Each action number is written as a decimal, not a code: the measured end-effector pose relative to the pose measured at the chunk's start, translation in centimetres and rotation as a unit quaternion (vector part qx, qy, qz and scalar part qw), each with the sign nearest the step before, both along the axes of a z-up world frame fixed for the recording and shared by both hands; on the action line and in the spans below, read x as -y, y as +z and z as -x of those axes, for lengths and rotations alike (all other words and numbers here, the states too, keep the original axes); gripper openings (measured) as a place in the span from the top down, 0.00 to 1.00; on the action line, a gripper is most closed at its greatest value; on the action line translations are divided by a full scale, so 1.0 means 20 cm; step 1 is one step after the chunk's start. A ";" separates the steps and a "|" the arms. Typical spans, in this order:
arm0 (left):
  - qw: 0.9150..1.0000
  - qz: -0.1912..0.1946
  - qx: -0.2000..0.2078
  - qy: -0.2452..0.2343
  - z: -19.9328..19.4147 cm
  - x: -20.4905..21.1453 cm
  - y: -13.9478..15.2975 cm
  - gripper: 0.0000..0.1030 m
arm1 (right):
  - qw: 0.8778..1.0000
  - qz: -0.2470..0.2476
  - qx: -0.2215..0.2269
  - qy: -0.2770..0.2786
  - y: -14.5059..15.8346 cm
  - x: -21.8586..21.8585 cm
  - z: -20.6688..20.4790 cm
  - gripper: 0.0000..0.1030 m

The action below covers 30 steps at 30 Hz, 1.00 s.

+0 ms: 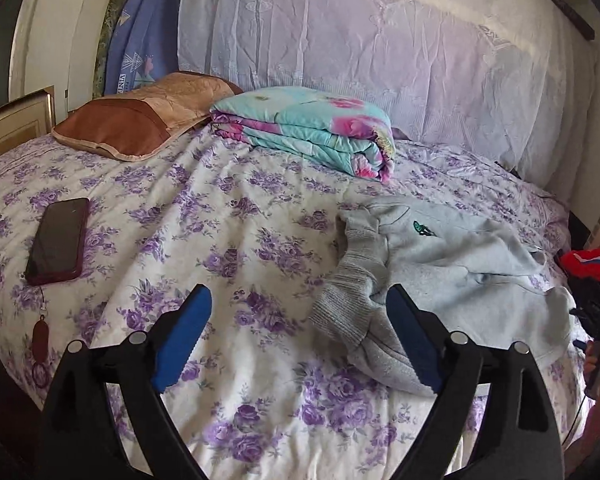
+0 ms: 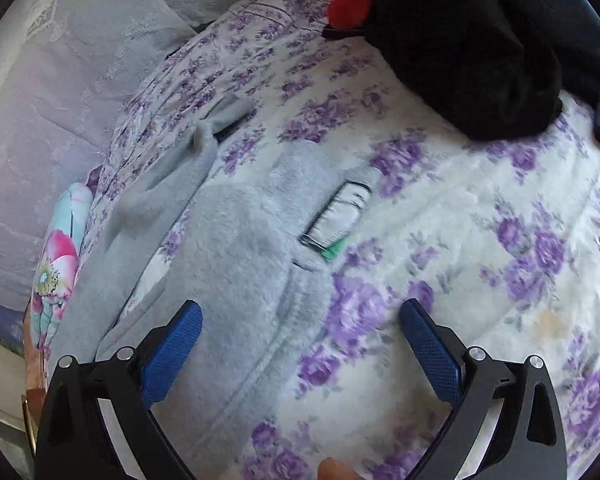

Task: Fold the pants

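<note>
A: Log entry. Pants (image 1: 440,256), grey fleece, lie bunched on the bed (image 1: 236,240), toward its right side. Ribbed waistband folded over at the near left end; the rest is rumpled, not flat.

B: Left gripper (image 1: 300,336)?

A: Jaws wide, nothing between them. It hovers low, with the right finger just at the waistband and the left finger over bare sheet.

B: Right gripper (image 2: 304,344)?

A: Also wide and empty, straddling the edge of the pants (image 2: 236,248). A sewn label (image 2: 338,216) shows face up, so part of the garment looks turned inside out.

B: Risks from here?

A: Judgement only. One: thick fleece, so a shallow pinch may catch only the top layer and the fold drags lopsided. Two: gripping low could take the sheet along with the cloth. Three: folding before the legs are spread would lock the rumples in.

B: Clutter?

A: Phone (image 1: 58,242) well apart on the left. Folded quilt (image 1: 308,128) behind the pants. Dark clothes (image 2: 472,44) near the right side; a wide sweep could snag them.
</note>
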<state>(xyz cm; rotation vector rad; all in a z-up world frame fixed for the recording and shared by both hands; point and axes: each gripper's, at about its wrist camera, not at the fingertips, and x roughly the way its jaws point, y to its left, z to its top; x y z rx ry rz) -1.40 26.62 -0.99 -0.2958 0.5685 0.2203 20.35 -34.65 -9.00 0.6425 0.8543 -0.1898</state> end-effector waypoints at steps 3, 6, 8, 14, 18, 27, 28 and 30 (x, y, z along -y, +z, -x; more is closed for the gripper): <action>1.000 -0.006 0.002 -0.009 -0.01 0.05 0.01 0.16 | 1.000 -0.018 0.003 0.023 -0.02 -0.06 -0.07 0.32; 0.999 0.001 0.009 -0.033 -0.03 0.11 0.03 0.16 | 0.998 -0.025 0.007 0.059 0.00 -0.09 -0.07 0.78; 0.998 -0.006 0.013 -0.054 -0.05 0.17 0.04 0.16 | 0.997 -0.028 0.023 0.069 0.07 -0.07 0.00 0.83; 0.994 -0.029 0.015 -0.105 -0.13 0.32 0.07 0.13 | 0.996 0.002 0.076 0.055 0.30 0.07 0.46 0.85; 0.991 -0.029 -0.002 -0.130 -0.21 0.41 0.01 0.10 | 0.999 0.005 0.041 0.032 0.19 0.17 0.61 0.87; 0.985 -0.099 -0.021 -0.140 -0.29 0.39 0.05 0.07 | 0.997 0.068 -0.012 0.046 0.14 0.14 0.69 0.81; 0.985 -0.105 -0.018 -0.139 -0.33 0.37 0.09 0.07 | 0.994 0.087 -0.026 0.062 0.17 0.10 0.68 0.61; 0.985 -0.107 -0.016 -0.135 -0.41 0.33 0.17 0.07 | 0.988 0.129 -0.047 0.072 0.26 0.03 0.69 0.03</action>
